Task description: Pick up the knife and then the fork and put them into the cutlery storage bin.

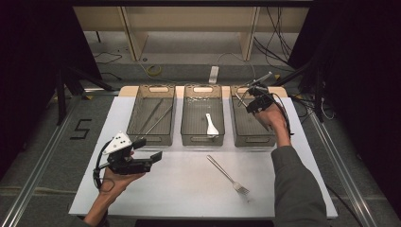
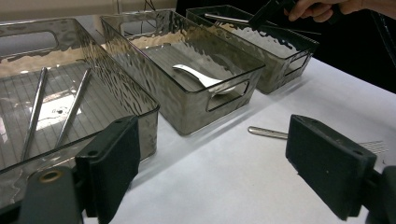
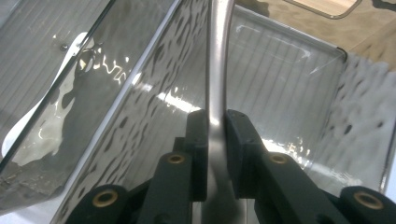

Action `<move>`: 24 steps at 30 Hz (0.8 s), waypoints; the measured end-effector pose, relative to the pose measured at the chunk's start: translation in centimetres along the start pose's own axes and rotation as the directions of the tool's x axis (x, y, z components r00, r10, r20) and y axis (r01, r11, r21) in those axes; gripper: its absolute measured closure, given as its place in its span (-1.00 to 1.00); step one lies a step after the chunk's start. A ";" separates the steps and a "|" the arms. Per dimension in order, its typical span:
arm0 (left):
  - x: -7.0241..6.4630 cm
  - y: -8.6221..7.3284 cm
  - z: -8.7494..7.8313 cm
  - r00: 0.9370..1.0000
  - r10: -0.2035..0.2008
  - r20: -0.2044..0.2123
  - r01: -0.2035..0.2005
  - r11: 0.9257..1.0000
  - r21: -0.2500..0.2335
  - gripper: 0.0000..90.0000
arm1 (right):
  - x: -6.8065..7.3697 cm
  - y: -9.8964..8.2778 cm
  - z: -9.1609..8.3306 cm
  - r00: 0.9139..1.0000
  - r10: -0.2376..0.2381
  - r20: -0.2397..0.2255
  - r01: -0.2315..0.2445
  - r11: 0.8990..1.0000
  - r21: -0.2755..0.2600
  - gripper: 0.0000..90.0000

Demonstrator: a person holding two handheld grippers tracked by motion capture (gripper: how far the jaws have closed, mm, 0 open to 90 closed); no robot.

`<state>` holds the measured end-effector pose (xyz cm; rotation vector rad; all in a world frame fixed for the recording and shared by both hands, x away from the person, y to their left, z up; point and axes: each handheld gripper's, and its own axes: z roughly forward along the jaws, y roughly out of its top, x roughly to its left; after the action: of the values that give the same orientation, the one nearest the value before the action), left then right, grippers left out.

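Note:
My right gripper (image 1: 259, 100) hovers over the right bin (image 1: 255, 140), shut on a slim metal utensil (image 1: 265, 79) that sticks out past it at a slant. In the right gripper view the shiny handle (image 3: 217, 70) is pinched between the two black pads (image 3: 198, 140), above the ribbed bin floor. A metal fork (image 1: 228, 175) lies on the white mat, right of centre. My left gripper (image 1: 150, 160) is held low over the mat's left side, open, with nothing between its jaws; its own view looks across the fork's handle (image 2: 268, 133) from the gripper (image 2: 219, 163).
Three clear grey bins stand in a row at the back. The left bin (image 1: 151, 137) holds two long metal rods (image 1: 156, 118). The middle bin (image 1: 202, 139) holds a white spoon (image 1: 211, 125). The white mat (image 1: 189, 189) ends close to the person.

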<state>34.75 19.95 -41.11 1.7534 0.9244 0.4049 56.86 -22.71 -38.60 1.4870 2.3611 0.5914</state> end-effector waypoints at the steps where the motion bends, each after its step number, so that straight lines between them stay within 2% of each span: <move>1: 0.0 0.0 0.0 1.000 0.001 0.000 -0.001 1.000 0.000 -0.61 | 0.1 0.0 0.1 1.000 -0.002 0.001 0.002 1.000 0.001 0.79; 10: 0.0 0.0 0.0 1.000 -0.001 0.000 0.001 1.000 -0.001 -0.61 | 0.3 0.2 0.8 1.000 0.004 0.012 -0.004 1.000 0.019 0.79; 15: 0.0 0.0 0.0 1.000 0.000 0.000 0.000 1.000 0.000 -0.61 | 0.2 0.3 1.2 1.000 0.025 0.014 -0.026 0.999 0.030 0.77; 16: 0.0 0.0 0.0 1.000 -0.001 0.000 0.001 1.000 0.000 -0.61 | 0.1 0.3 1.4 0.999 0.030 0.015 -0.031 0.999 0.035 0.73; 18: 0.0 0.0 0.0 1.000 -0.002 0.000 0.002 1.000 -0.002 -0.61 | 0.0 0.3 1.3 0.998 0.043 0.037 -0.043 0.999 -0.011 0.39; 19: 0.0 0.0 0.0 1.000 -0.002 0.000 0.002 1.000 -0.003 -0.61 | -0.1 0.5 0.8 0.998 0.060 0.020 -0.059 0.997 -0.044 0.28; 21: 0.0 0.0 0.0 1.000 -0.003 0.000 0.003 1.000 -0.001 -0.61 | 0.0 0.7 0.0 0.998 0.055 0.012 -0.054 0.996 -0.072 0.23; 24: 0.0 0.0 0.0 1.000 0.000 0.001 0.000 1.000 0.001 -0.61 | 0.3 1.0 -1.1 1.000 0.030 -0.003 -0.030 0.996 -0.079 0.14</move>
<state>34.73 19.92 -41.12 1.7542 0.9241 0.4035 57.07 -22.25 -37.18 1.4908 2.2919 0.6858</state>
